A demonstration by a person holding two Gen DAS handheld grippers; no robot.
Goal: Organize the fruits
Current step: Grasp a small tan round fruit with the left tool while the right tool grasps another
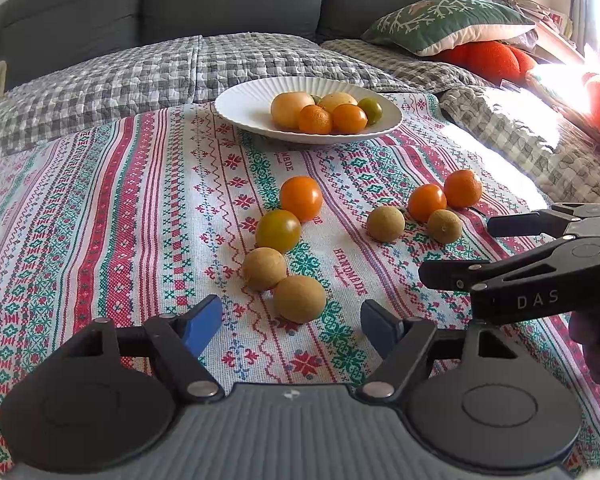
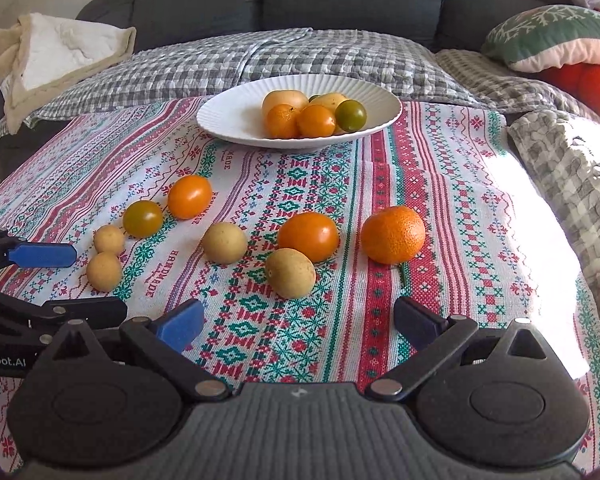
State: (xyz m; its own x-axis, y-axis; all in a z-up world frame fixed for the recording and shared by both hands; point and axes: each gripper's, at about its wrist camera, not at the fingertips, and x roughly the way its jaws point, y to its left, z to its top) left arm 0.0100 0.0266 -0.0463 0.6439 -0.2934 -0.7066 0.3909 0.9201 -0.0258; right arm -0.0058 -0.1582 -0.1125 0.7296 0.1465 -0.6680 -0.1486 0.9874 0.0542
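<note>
Just ahead: left gripper open, tan fruit beyond fingertips.

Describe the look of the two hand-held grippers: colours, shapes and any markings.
The left hand-held gripper has black linkage arms, two round black discs on a ribbed grey body, and blue pads on its fingers. The right hand-held gripper is built the same. Seen side-on, the right one bears the white letters "DAS" and the left one "Robot.AI". No cables or sleeves show.

Eight loose fruits on cloth; others in plate.
</note>
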